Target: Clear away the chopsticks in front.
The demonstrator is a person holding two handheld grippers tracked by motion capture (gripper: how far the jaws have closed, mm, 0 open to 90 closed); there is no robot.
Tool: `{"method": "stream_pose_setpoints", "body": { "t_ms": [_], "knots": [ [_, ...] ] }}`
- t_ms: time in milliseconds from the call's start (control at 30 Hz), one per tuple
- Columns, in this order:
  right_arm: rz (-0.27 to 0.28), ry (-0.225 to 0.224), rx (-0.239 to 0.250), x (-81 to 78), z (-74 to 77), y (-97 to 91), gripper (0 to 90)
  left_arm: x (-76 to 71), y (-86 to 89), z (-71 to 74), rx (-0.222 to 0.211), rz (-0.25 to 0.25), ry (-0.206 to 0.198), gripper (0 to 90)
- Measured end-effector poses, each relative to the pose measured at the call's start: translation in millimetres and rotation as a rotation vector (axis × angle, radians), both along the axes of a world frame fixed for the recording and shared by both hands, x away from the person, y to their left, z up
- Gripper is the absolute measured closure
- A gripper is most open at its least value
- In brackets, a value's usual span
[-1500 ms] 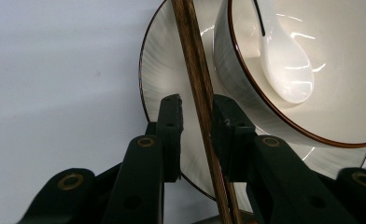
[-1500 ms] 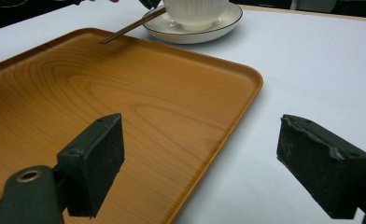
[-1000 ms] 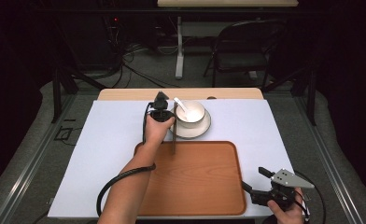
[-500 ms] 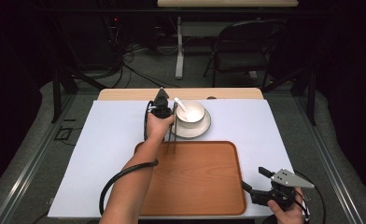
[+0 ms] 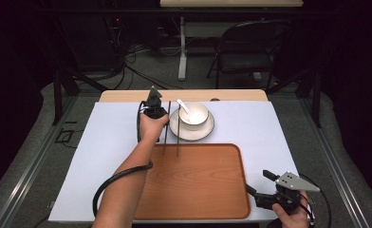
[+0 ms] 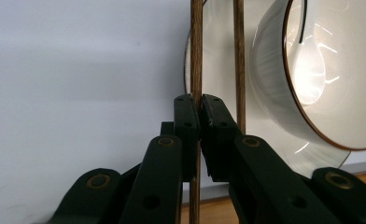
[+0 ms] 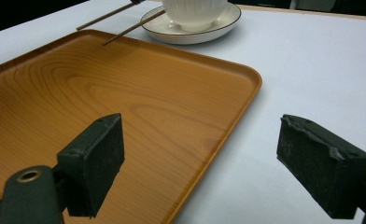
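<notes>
Clamping only one chopstick (image 6: 196, 56), the left gripper (image 6: 200, 109) risks dragging its twin (image 6: 239, 60) against the saucer (image 5: 173, 127) at upper centre, while the right gripper (image 7: 200, 168) waits with jaws apart.

A table (image 5: 103, 156) holds a tray (image 5: 198, 190) on its near side. Just beyond the tray's far edge sits a saucer (image 5: 208, 130) with a bowl (image 5: 196, 114) on it, and a spoon (image 5: 182, 105) rests in the bowl. Two chopsticks (image 5: 177, 137) lie side by side left of the saucer, their near ends reaching over the tray's far rim. The left gripper (image 5: 156, 112) is left of the bowl, at the chopsticks' far ends. The right gripper (image 5: 260, 187) sits beside the tray's near right corner. A chair (image 5: 246, 47) stands behind the table.
</notes>
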State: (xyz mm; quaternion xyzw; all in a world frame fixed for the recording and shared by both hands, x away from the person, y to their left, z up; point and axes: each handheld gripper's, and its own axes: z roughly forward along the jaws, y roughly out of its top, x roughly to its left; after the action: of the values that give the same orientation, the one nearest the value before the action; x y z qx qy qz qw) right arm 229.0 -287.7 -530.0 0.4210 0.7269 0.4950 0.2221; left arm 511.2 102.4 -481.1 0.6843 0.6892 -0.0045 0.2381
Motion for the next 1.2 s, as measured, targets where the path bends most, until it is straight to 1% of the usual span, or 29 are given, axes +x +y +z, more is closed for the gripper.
{"method": "stream_pose_setpoints", "body": {
  "t_ms": [167, 267, 300, 367, 433, 500, 567, 600, 700, 733, 833, 900, 1000, 1067, 1200],
  "knots": [
    [-0.001, 0.000, 0.001, 0.0, 0.2, 0.2, 14.7, -13.1, 17.9, 9.1, -0.027, 0.017, -0.017, 85.0],
    [-0.002, 0.000, 0.001, -0.2, 0.3, 0.3, 14.7, -23.4, 23.6, 14.8, -0.050, 0.018, -0.031, 85.0],
    [-0.003, -0.001, 0.000, -0.3, 0.4, 0.2, 14.7, -26.3, 24.4, 16.3, -0.056, 0.014, -0.034, 85.1],
    [-0.006, -0.001, 0.004, -0.5, 0.3, 0.2, 14.7, -36.7, 27.2, 21.0, -0.069, -0.012, -0.046, 85.0],
    [-0.006, -0.001, 0.005, -0.5, 0.3, 0.1, 14.7, -47.3, 29.5, 24.3, -0.056, -0.039, -0.057, 85.0],
    [-0.006, -0.001, 0.005, -0.4, 0.3, 0.0, 14.7, -58.0, 33.4, 25.8, -0.064, -0.056, -0.065, 85.0],
    [-0.007, 0.001, 0.008, -0.3, 0.2, -0.2, 14.7, -74.9, 40.2, 25.7, -0.055, -0.075, -0.078, 85.0],
    [-0.007, 0.002, 0.009, -0.3, 0.3, -0.4, 14.7, -80.2, 42.5, 25.4, -0.047, -0.082, -0.080, 85.0],
    [-0.009, 0.001, 0.011, -0.3, 0.3, -0.4, 14.7, -99.7, 50.5, 22.9, -0.047, -0.098, -0.086, 85.0],
    [-0.009, 0.001, 0.011, -0.4, 0.4, -0.4, 14.7, -108.1, 54.6, 21.6, -0.054, -0.102, -0.085, 85.0],
    [-0.011, 0.000, 0.009, -0.6, 0.5, -0.2, 14.7, -127.0, 63.0, 16.1, -0.059, -0.105, -0.082, 85.0],
    [-0.011, 0.000, 0.009, -0.5, 0.5, 0.0, 14.7, -138.3, 68.3, 11.4, -0.074, -0.104, -0.073, 85.0],
    [-0.013, -0.002, 0.009, -0.7, 0.5, 0.1, 14.7, -153.1, 75.4, 3.0, -0.097, -0.091, -0.063, 85.0],
    [-0.014, -0.002, 0.008, -0.7, 0.5, 0.1, 14.7, -161.4, 79.6, -3.5, -0.104, -0.086, -0.055, 85.0],
    [-0.015, -0.001, 0.007, -0.8, 0.5, 0.3, 14.7, -175.1, 86.4, -15.9, -0.132, -0.079, -0.034, 85.0]
  ]
}}
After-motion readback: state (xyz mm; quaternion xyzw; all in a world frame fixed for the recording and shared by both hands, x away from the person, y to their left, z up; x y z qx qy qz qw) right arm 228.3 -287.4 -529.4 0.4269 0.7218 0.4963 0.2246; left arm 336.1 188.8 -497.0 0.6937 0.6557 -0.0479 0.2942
